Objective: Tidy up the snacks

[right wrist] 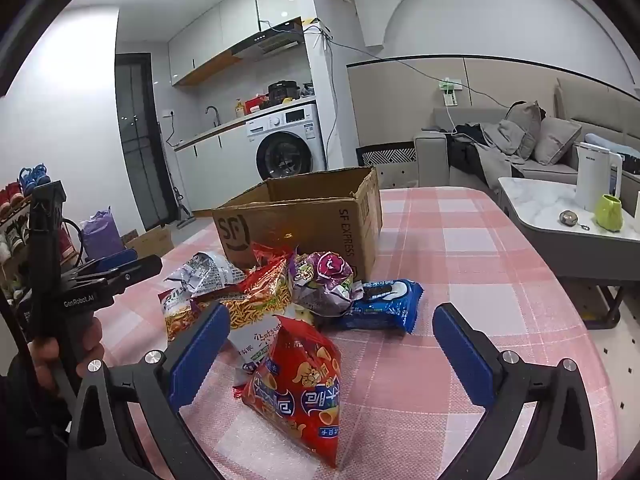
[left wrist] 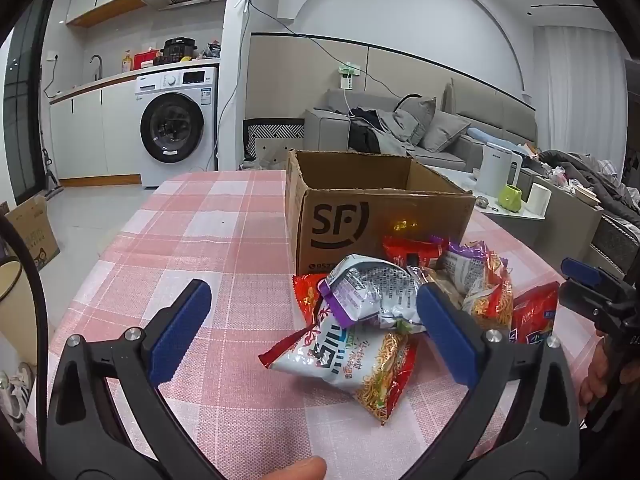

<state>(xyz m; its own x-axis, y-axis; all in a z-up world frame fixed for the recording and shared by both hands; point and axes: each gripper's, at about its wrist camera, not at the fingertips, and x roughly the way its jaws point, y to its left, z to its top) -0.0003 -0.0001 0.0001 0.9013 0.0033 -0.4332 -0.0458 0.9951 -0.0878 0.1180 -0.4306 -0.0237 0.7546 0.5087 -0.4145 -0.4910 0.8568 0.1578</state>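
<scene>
An open brown cardboard box (left wrist: 380, 216) marked SF stands on the pink checked tablecloth (left wrist: 208, 216). In front of it lies a heap of snack bags: a silver and purple bag (left wrist: 368, 292), a noodle bag (left wrist: 360, 368) and red bags (left wrist: 534, 316). My left gripper (left wrist: 313, 288) hovers open just short of the heap's left side. In the right wrist view a red chip bag (right wrist: 300, 388) lies below my open right gripper (right wrist: 332, 310), untouched by its pads. Behind it lie a blue biscuit pack (right wrist: 384, 304), a purple bag (right wrist: 324, 284) and the box (right wrist: 304, 216).
A low marble side table (right wrist: 532, 200) to the right carries a white kettle (right wrist: 596, 176) and a green mug (right wrist: 608, 212). A grey sofa (left wrist: 440, 132) stands behind it. A washing machine (left wrist: 176, 124) and another cardboard box (left wrist: 34, 232) are left of the table.
</scene>
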